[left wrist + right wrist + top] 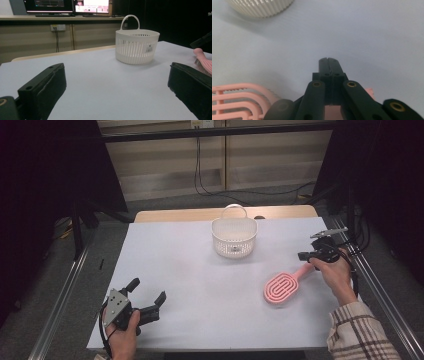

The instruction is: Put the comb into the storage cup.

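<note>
A pink hairbrush (281, 287) lies flat on the white table at the right, its handle pointing toward the far right. My right gripper (303, 255) hovers just over the end of that handle. In the right gripper view its jaws (328, 60) are pressed together with nothing between them, and the pink brush (237, 100) shows underneath. A white slotted basket (234, 237) with a loop handle stands upright at the middle back. My left gripper (147, 292) rests at the near left with its jaws spread wide, nothing between them (116, 82), facing the basket (137, 46).
The white table (190, 275) has metal rails along both sides and a wooden strip at its far edge. Cables hang behind the table. Monitors sit on a shelf (67, 6) beyond it. Dark curtains flank both sides.
</note>
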{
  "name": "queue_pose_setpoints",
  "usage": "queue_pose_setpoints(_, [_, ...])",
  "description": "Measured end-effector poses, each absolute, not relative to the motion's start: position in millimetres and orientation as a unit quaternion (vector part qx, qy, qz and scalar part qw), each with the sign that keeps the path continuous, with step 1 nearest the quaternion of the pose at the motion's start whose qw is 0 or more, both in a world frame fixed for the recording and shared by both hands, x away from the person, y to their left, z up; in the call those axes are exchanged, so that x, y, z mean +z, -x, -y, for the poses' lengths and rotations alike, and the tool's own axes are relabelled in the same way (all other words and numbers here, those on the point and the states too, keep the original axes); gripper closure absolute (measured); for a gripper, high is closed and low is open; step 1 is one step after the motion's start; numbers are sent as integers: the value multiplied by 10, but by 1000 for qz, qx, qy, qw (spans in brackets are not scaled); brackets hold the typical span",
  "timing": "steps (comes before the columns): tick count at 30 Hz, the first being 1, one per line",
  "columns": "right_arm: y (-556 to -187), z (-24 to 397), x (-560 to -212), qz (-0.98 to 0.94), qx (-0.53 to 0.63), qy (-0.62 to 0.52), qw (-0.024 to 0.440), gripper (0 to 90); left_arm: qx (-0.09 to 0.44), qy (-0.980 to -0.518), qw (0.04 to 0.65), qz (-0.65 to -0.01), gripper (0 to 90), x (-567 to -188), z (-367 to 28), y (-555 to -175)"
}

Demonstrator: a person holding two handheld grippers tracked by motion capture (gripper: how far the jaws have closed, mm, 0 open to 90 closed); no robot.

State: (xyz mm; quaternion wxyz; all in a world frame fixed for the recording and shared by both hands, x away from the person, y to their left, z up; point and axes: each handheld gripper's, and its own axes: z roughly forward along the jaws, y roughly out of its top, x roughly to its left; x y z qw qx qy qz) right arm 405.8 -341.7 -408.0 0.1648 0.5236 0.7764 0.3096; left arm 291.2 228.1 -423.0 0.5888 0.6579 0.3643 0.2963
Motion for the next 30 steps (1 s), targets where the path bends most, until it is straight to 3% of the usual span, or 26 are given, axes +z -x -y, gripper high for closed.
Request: queue_pose_setpoints(30, [-4089,3439,-4216,-799,255,-528,138,900,298,-656,590,-364,19,-4228,-2285,-2906])
